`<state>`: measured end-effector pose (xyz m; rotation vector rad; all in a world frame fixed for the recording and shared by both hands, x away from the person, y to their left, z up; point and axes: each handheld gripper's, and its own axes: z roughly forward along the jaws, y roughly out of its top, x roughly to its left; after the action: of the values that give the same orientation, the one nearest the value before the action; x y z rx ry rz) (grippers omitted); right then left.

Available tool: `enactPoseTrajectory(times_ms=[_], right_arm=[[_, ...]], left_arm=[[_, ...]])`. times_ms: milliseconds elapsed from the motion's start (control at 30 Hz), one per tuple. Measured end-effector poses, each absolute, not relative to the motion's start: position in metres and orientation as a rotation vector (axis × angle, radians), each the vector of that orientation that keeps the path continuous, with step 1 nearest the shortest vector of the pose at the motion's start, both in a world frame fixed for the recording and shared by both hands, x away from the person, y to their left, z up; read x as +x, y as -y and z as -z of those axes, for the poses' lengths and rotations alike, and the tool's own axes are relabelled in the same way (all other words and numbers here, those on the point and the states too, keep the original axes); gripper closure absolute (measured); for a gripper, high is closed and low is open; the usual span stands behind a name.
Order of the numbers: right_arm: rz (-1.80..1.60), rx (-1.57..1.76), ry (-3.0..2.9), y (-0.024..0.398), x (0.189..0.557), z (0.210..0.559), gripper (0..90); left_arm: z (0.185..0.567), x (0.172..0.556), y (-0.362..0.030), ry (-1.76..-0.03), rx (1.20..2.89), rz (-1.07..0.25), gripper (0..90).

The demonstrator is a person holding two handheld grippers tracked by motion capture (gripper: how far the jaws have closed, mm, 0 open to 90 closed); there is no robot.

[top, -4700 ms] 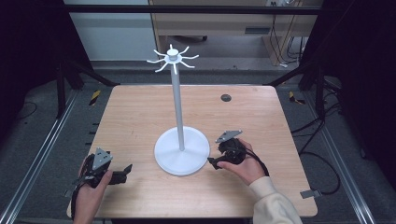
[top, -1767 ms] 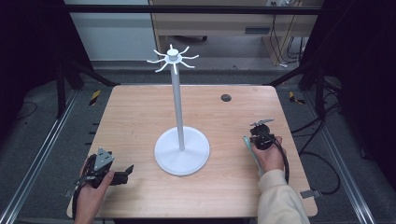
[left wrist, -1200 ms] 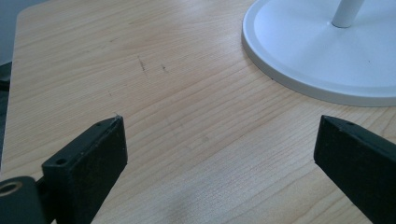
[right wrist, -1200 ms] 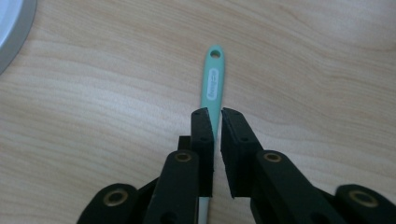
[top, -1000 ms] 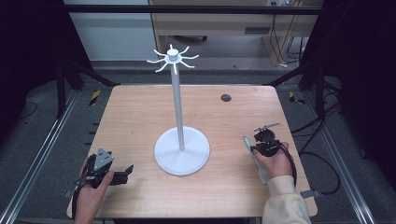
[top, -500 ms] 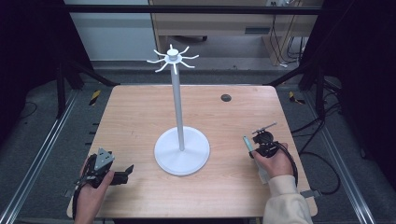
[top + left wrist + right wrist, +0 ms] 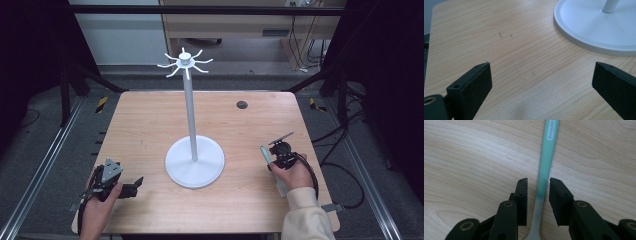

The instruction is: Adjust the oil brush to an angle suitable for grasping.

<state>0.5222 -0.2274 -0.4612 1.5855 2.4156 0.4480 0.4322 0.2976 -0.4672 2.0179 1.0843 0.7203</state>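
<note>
Where one table (image 7: 150,125) sits: one stand (image 7: 194,160).

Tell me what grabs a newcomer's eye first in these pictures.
The tall white stand rises from the middle of the wooden table, its round base broad and its top crowned with curved hooks. At the table's right edge, the right tongs straddle a thin teal-handled utensil that lies flat on the wood, jaws close on either side of it. The left tongs rest wide open near the front left corner.
</note>
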Motion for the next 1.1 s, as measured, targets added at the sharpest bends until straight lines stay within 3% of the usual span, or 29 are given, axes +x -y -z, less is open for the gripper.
enactPoseTrajectory(times_ms=[1100], right_arm=[[-0.428, 1.671, -2.413, 0.2325, 0.5262, 0.4652, 82.5]], left_arm=[[0.4672, 0.4319, -0.2975, -1.084, 2.014, -0.716, 2.2]])
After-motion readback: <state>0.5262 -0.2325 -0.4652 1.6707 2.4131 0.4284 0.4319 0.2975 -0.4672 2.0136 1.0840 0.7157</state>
